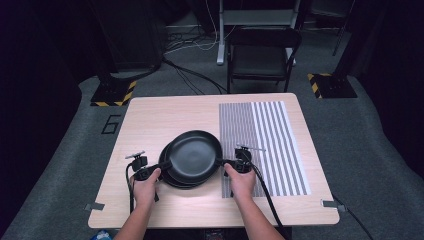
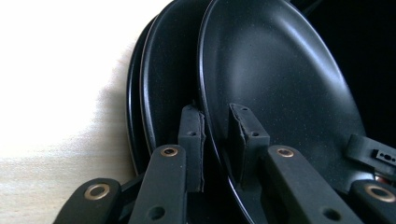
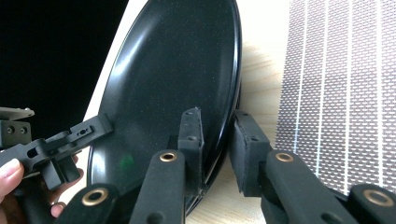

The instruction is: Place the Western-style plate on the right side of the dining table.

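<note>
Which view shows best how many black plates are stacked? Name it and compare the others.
The left gripper view: three nested rims of the black plates show edge-on. The high view shows about two offset outlines. The right gripper view gives mainly the top plate's face.

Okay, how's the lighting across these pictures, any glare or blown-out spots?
High view: the table is well lit while the room around it stays dark, with a bright patch at its near edge. Left gripper view: the tabletop is blown out to white beside the dark plates. Right gripper view: the plate shows soft glare, the striped mat is sharp, and the near fingers are slightly soft.
</note>
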A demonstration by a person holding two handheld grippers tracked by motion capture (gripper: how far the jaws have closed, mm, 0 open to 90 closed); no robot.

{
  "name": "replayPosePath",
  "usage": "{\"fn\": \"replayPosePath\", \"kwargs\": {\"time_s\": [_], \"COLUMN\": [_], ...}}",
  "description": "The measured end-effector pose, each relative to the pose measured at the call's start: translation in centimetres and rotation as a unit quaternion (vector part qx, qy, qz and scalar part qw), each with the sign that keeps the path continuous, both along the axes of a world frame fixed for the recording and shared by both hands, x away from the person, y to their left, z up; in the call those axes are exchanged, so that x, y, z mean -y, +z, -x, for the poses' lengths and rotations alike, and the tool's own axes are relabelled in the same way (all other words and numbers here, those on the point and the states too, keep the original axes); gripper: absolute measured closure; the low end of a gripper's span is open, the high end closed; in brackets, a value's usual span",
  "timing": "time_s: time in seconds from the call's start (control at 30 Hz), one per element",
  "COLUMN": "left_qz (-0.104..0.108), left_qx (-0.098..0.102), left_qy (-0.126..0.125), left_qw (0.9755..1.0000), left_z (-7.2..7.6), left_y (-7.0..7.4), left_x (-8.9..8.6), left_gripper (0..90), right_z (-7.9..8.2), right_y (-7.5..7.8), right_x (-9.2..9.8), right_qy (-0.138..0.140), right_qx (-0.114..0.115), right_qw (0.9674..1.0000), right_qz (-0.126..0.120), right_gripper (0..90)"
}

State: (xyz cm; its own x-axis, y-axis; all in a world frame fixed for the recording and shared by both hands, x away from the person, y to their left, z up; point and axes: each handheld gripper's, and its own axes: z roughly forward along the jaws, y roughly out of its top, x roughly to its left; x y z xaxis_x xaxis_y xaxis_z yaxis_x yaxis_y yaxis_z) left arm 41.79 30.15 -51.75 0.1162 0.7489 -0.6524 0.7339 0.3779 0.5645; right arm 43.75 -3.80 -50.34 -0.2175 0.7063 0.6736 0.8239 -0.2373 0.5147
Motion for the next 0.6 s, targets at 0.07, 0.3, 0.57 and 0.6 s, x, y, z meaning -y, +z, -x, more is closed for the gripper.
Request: {"fn": "replayPosePath", "kwargs": {"time_s": [0.07, 0.3, 0.57, 0.6], "left_qz": [0.0, 0.004, 0.011, 0.01], "left_qx": [0.004, 0.015, 0.015, 0.016], "left_qy": [0.002, 0.018, 0.015, 0.017], "left_qw": [1.0, 0.9997, 0.9997, 0.9997], "left_z": [0.12, 0.56, 0.72, 0.78], "left_y": [-0.08, -0.25, -0.34, -0.37], "left_x": [0.06, 0.27, 0.21, 0.24], "left_gripper": [76.5, 76.5, 76.6, 76.6], "right_z": [0.04, 0.38, 0.83, 0.9], "right_y": [0.0, -0.18, -0.37, -0.34], "right_x": [-0.02, -0.43, -0.66, -0.69], "right_qy": [-0.003, -0.029, -0.048, -0.05], "right_qx": [0.001, 0.005, 0.012, 0.011], "right_qw": [1.0, 0.9996, 0.9988, 0.9987], "right_qz": [-0.001, 0.001, -0.001, -0.001], "right_gripper": [75.7, 76.2, 75.1, 75.1]}}
